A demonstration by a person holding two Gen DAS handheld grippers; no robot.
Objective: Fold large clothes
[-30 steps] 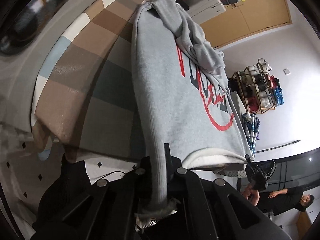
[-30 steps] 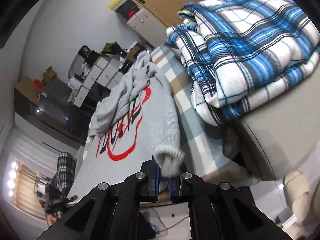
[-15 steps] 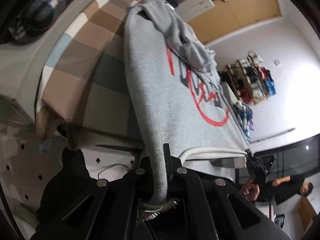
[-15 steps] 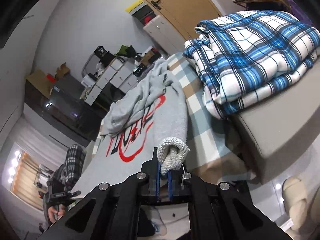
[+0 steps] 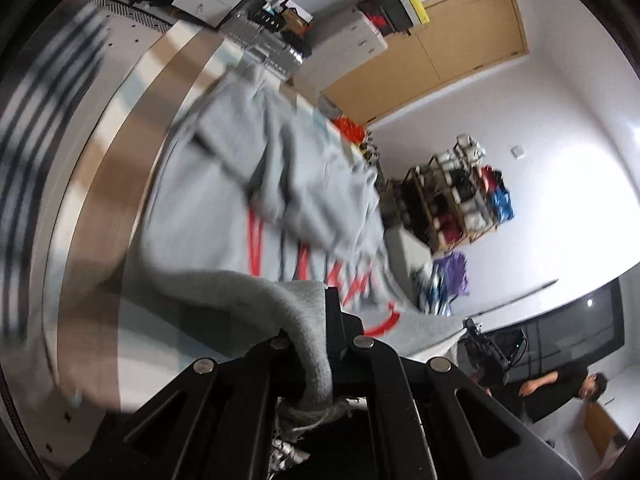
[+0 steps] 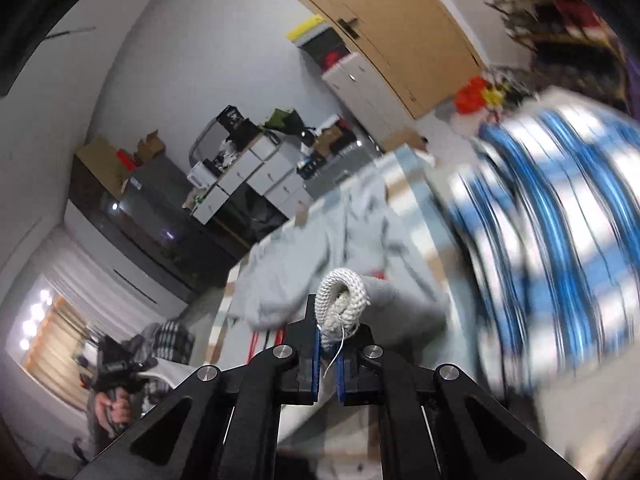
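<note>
The grey knitted sweatshirt with the red and black print (image 5: 224,216) lies stretched along the checked brown, pale-blue and white cover (image 5: 96,184) of the bed, its far end bunched toward the far edge, its near hem off the cover in your two tools. Your left gripper (image 5: 320,344) is clamped shut on one corner of the hem: a thick grey fold runs between its black fingers and hangs out below them. Your right gripper (image 6: 328,352) is closed on the other corner, the white ribbed band (image 6: 342,306) rolled up between its blue pads (image 6: 314,360) with a loose thread dangling.

By the look of it you are in the lengthwise fold: both hem corners gripped, the near end raised from the near edge of the bed, the rest resting on the cover. The pictures are smeared, so fine creases cannot be read.

The next move calls for carrying both corners together, level with each other, over the print toward the far end, then laying the hem down square before letting go. Keep clear of the folded blue-and-white plaid blanket (image 6: 552,240) stacked beside the sweatshirt on your right side.
</note>
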